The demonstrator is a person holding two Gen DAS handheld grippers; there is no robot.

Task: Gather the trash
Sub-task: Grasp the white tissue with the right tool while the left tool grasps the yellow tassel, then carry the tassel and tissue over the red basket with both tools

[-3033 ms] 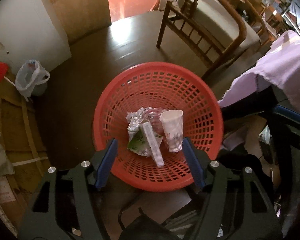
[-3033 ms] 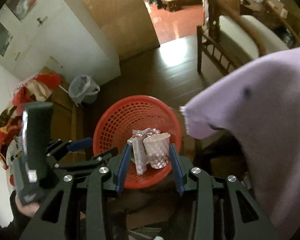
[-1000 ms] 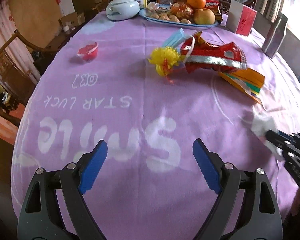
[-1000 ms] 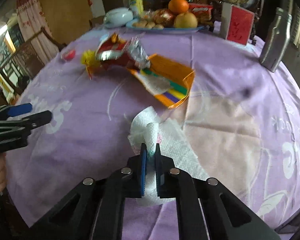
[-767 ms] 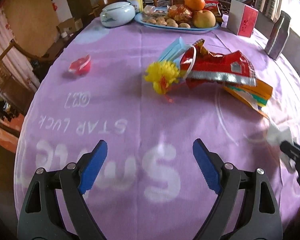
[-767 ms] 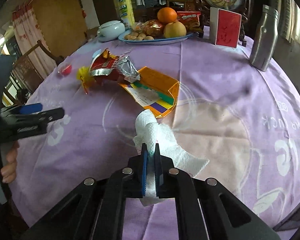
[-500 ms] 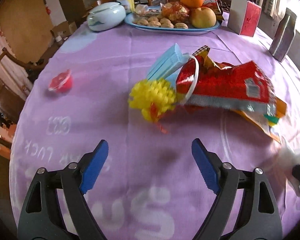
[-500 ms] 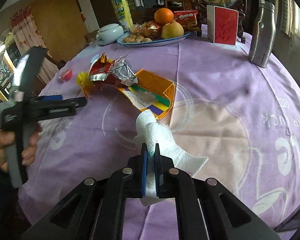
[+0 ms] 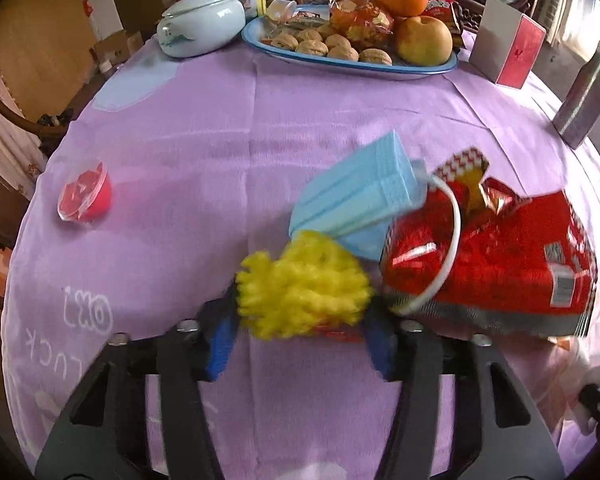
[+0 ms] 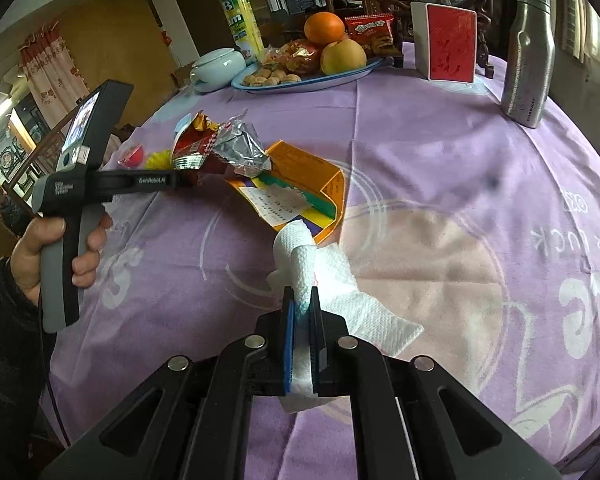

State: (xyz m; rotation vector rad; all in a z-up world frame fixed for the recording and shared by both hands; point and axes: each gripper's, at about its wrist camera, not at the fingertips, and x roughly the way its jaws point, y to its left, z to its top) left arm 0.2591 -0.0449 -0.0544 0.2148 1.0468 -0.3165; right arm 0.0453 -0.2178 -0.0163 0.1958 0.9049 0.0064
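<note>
A yellow fluffy ball (image 9: 304, 292) lies on the purple tablecloth (image 9: 188, 152) between the fingers of my left gripper (image 9: 300, 320). Its jaws are closing, with the blue pads at the ball's two sides. A blue face mask (image 9: 356, 204) and a red snack bag (image 9: 488, 264) lie against the ball. An orange box (image 10: 300, 184) lies flat behind them. My right gripper (image 10: 300, 304) is shut on a white paper towel (image 10: 320, 276), which hangs just above the cloth. A red jelly cup (image 9: 85, 197) sits far to the left.
At the back stand a blue-rimmed plate (image 9: 380, 70) of fruit and walnuts, a pale lidded pot (image 9: 202, 26), a red card box (image 9: 508, 52) and a steel flask (image 10: 528, 56). A hand (image 10: 60, 248) holds the left gripper at the table's left edge.
My left gripper has moved forward across the table to the yellow ball and its jaws have narrowed around it. The right gripper has kept still with the paper towel.
</note>
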